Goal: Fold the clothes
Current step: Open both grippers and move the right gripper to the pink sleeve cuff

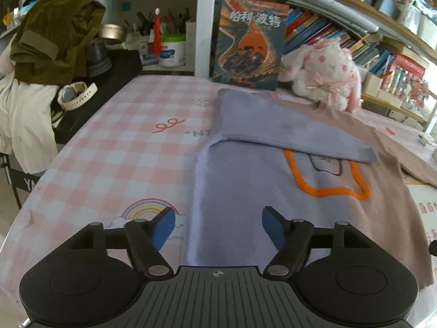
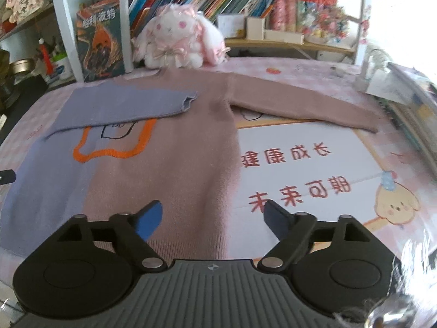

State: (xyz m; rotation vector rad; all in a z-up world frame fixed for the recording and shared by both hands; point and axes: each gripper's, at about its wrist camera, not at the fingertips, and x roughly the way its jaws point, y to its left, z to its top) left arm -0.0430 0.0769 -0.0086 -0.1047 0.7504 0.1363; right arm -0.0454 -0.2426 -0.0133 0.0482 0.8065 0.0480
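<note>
Knitwear in two colours, a lavender and dusty-pink sweater (image 2: 169,164) with an orange outline stitched on its front, is spread flat on the pink-checked desk (image 1: 109,147). Its lavender sleeve (image 2: 123,106) is folded across the chest, while the pink sleeve (image 2: 300,106) is stretched out to the right. Both the left gripper (image 1: 218,227) and the right gripper (image 2: 213,216) are held wide apart above the near hem, with nothing grasped. A white plush rabbit (image 2: 177,38) is seated at the far edge beside an upright book (image 2: 101,35).
</note>
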